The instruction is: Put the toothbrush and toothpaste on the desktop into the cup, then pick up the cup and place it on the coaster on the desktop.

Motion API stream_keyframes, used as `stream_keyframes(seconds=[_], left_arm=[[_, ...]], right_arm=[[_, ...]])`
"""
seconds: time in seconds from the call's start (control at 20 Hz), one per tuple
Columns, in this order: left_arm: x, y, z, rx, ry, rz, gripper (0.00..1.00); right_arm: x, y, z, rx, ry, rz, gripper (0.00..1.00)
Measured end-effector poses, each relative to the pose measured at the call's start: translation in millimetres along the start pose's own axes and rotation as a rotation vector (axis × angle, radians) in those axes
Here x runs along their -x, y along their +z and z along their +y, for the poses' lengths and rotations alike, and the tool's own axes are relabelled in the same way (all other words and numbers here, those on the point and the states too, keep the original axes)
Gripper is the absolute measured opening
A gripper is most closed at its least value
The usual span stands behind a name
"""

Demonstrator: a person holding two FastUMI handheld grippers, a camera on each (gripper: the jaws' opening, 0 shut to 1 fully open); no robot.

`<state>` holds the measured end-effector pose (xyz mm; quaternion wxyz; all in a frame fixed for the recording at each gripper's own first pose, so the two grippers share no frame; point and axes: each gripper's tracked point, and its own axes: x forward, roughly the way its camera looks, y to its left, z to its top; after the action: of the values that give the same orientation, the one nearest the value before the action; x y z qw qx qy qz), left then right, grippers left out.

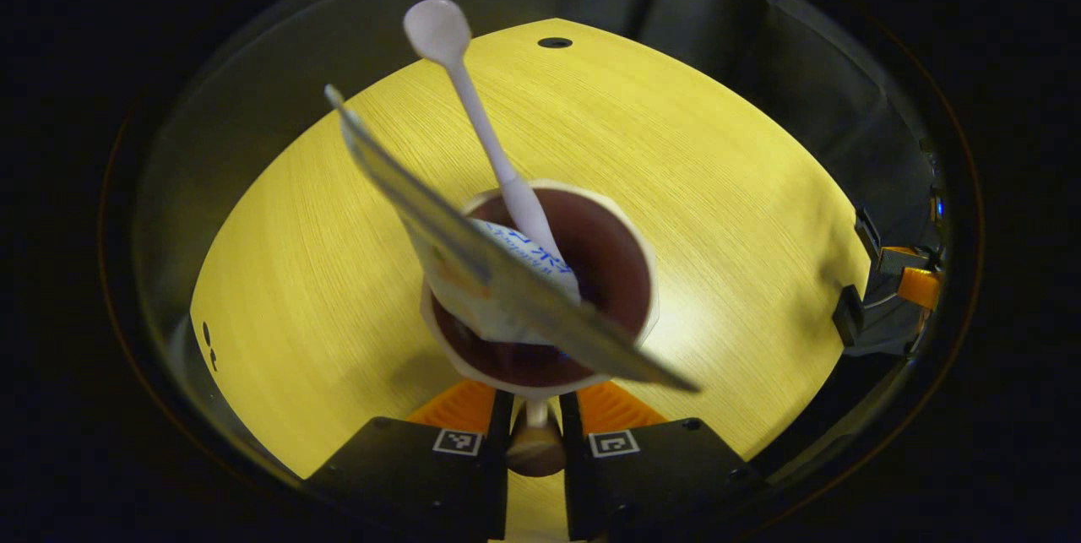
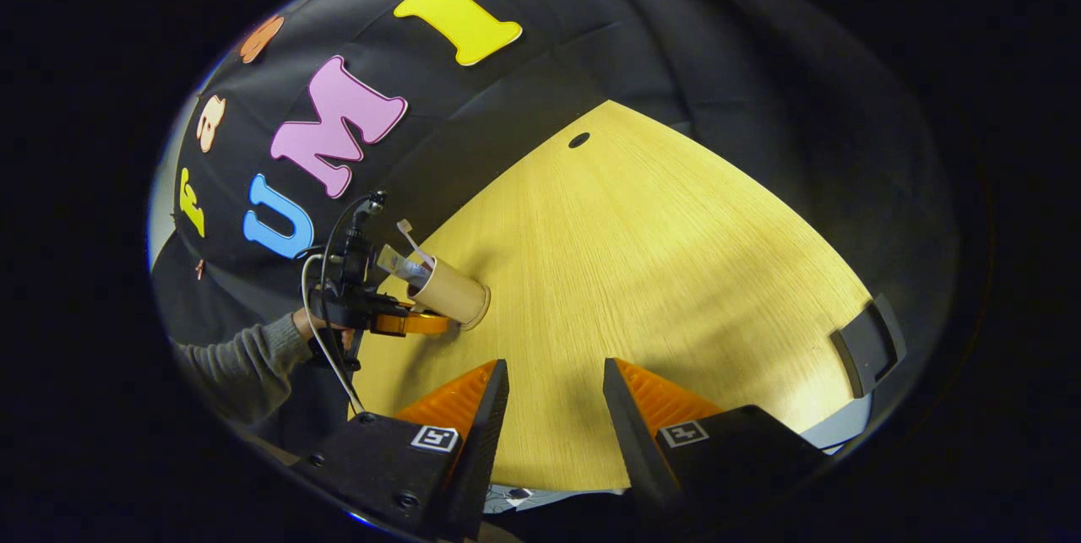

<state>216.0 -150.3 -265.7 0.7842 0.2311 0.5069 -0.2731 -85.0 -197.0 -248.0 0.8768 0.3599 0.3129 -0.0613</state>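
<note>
A cup [image 1: 621,264] with a dark brown inside and a pale rim is seen from above in the left gripper view. A white toothbrush [image 1: 486,125] and a toothpaste tube [image 1: 439,222] lean out of it. My left gripper [image 1: 535,408] is shut on the cup's small handle [image 1: 535,446]. In the right gripper view the tan cup [image 2: 452,294] rests on the yellow table [image 2: 642,273] at the left, with the left gripper [image 2: 405,322] beside it. A pale ring shows at its base; I cannot tell if that is the coaster. My right gripper [image 2: 553,374] is open over the table's near edge.
A hand in a grey sleeve [image 2: 245,357] holds the left gripper. The tabletop has a small dark hole [image 2: 578,140] near its far edge. A black block [image 2: 870,344] sits at the table's right edge. The right gripper [image 1: 887,306] shows at the right of the left gripper view.
</note>
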Motion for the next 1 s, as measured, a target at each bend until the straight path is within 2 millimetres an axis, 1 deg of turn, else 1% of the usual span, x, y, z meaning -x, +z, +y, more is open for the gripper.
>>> stream_keyframes(seconds=[0.1, 0.2, 0.25, 0.3, 0.35, 0.5, 0.6, 0.7, 0.85, 1.0], left_arm=[[-3.4, -4.6, -6.2, -0.005, 0.017, -0.011, 0.36], [-0.6, -4.7, -2.5, 0.011, 0.018, -0.013, 0.59], [0.3, -4.1, -4.1, 0.022, 0.008, -0.018, 0.77], [2.1, -4.9, -5.4, 0.032, 0.001, -0.025, 0.87], [3.3, -7.5, -7.0, 0.036, -0.004, -0.03, 0.9], [12.8, -7.1, -6.4, 0.036, 0.004, -0.056, 0.92], [24.8, -6.8, -7.9, 0.056, 0.003, -0.096, 0.92], [37.9, -8.4, -11.1, 0.078, -0.002, -0.14, 0.92], [61.4, -13.5, -10.0, 0.109, 0.012, -0.229, 0.92], [84.5, -24.9, -7.1, 0.156, 0.028, -0.309, 0.92]], right_arm=[[-0.3, -1.1, 0.0, 0.001, 0.001, 0.004, 0.71], [-0.6, -1.6, 0.9, 0.003, 0.001, 0.006, 0.71], [-0.3, -1.9, 0.6, 0.004, 0.0, 0.007, 0.71], [-0.5, -1.6, 0.9, 0.002, -0.001, 0.006, 0.71], [-1.0, -2.7, 1.0, 0.0, -0.002, 0.007, 0.71], [-1.5, -3.0, 4.5, -0.001, 0.0, 0.008, 0.71], [-4.1, -4.2, 11.1, 0.003, 0.01, 0.013, 0.71], [-7.9, -7.6, 17.2, 0.014, 0.019, 0.025, 0.71], [-15.6, -11.5, 30.3, 0.038, 0.04, 0.045, 0.71], [-25.5, -14.1, 45.1, 0.065, 0.062, 0.065, 0.71]])
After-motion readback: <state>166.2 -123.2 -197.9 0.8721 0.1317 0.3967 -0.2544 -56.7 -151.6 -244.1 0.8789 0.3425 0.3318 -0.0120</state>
